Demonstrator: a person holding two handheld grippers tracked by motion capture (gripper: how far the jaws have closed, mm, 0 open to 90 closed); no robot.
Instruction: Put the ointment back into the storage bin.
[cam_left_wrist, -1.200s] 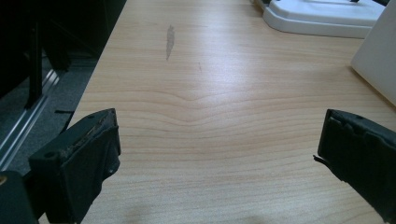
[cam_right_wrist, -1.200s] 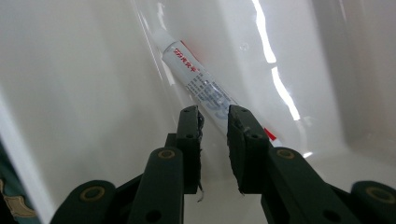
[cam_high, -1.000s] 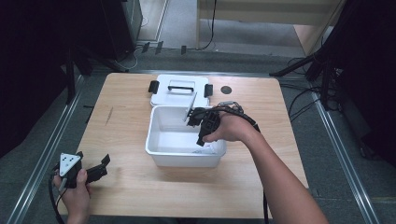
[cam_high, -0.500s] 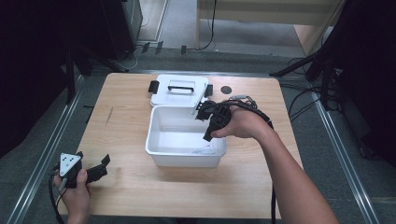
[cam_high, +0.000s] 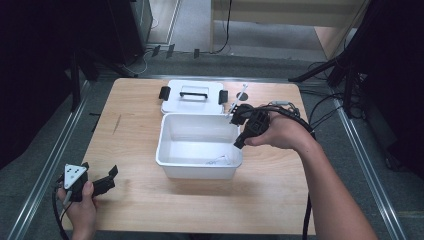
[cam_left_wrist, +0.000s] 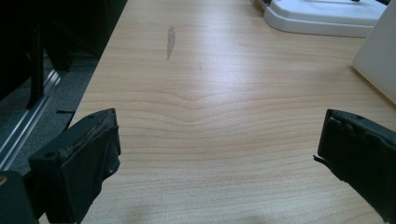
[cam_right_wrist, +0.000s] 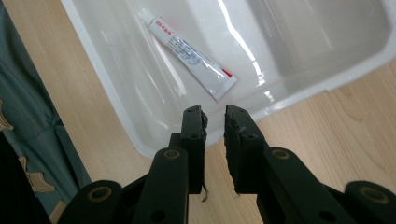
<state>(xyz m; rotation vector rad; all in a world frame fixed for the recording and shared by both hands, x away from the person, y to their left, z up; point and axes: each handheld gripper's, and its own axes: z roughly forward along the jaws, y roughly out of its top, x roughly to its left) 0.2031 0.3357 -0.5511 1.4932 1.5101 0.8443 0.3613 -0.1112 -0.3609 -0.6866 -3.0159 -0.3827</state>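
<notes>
On the worktop (cam_high: 280, 200): your white bin (cam_high: 170, 159) sits mid-surface, its lid (cam_high: 192, 102) lying flat just behind it.
Tube: a small white tube (cam_right_wrist: 190, 53) lies on the bin's floor near the right front corner.
Right tongs (cam_right_wrist: 214, 119): you hold them over the bin's right rim, jaws nearly pressed together with a narrow gap, gripping nothing.
Left tongs (cam_left_wrist: 215, 149): you hold them low at the near left edge, jaws spread wide over bare wood.
</notes>
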